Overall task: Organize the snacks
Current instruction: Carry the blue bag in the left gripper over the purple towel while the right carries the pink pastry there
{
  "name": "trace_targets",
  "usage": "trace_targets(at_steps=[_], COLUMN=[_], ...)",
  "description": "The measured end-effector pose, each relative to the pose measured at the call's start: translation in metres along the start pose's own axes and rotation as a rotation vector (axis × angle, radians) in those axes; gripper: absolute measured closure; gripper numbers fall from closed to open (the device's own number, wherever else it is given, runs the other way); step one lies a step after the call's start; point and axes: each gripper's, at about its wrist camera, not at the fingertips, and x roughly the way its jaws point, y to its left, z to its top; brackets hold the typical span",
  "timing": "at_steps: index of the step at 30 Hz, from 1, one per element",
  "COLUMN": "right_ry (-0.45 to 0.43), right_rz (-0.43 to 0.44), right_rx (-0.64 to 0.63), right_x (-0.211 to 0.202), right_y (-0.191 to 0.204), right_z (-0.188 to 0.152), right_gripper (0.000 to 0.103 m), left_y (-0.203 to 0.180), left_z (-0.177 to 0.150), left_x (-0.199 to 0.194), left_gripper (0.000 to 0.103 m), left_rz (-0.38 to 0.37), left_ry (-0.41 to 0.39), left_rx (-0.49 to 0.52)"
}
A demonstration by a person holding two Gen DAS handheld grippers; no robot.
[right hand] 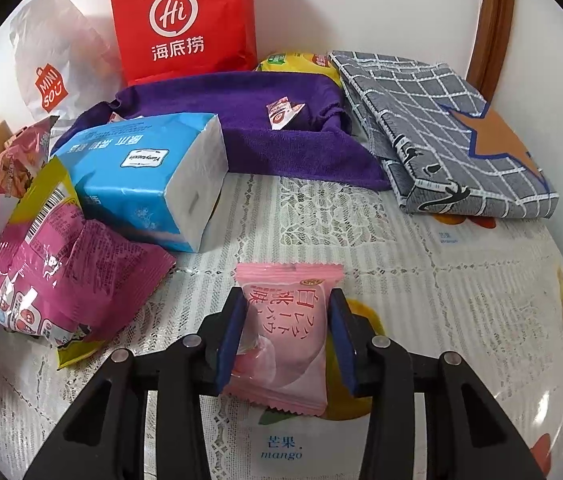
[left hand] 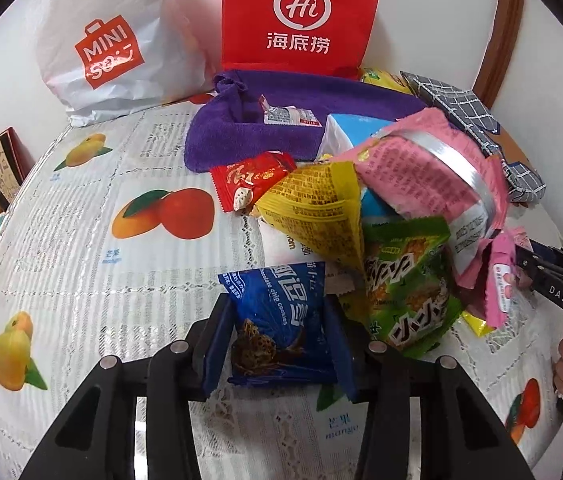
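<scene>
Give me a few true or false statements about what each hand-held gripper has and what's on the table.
1. The left hand-held gripper has a blue cookie packet between its fingers. True.
2. The right hand-held gripper has a green packet between its fingers. False: it has a pink snack packet.
3. The red Hi bag stands at the back by the wall. True.
4. The tissue pack is red. False: it is blue and white.
5. The purple towel lies in front of the red bag. True.
</scene>
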Motion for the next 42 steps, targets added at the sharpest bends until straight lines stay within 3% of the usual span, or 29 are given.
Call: trace_targets(at_steps=[13, 25, 30, 42], right_ry=[-0.096, -0.172, -0.201, -0.238], right_rz=[0.047, 0.088, 0.090, 0.129], right_rx=[0.045, 0.015, -0.002, -0.040], right_x=[-0.060, -0.101, -0.104, -0.075], right_y=[-0.005, 0.010, 0.014, 0.032], right_z=[0.021, 0.055, 0.080, 0.157], right_gripper=[0.062, 0.062, 0.062, 0.062], left_y=[-0.008, -0.034, -0.038, -0.037], left_z=[0.014, 0.057, 0.082, 0.147], left_x=[-0.054, -0.091, -0.095, -0.084], left_gripper=[0.060, 0.060, 0.060, 0.060], left_rz=[-0.048, -0.093, -0.126, -0.079], left_ry=[-0.066, -0.135, -0.145, -0.173], left_rx=[-0.008, 0.013, 0.005, 0.025])
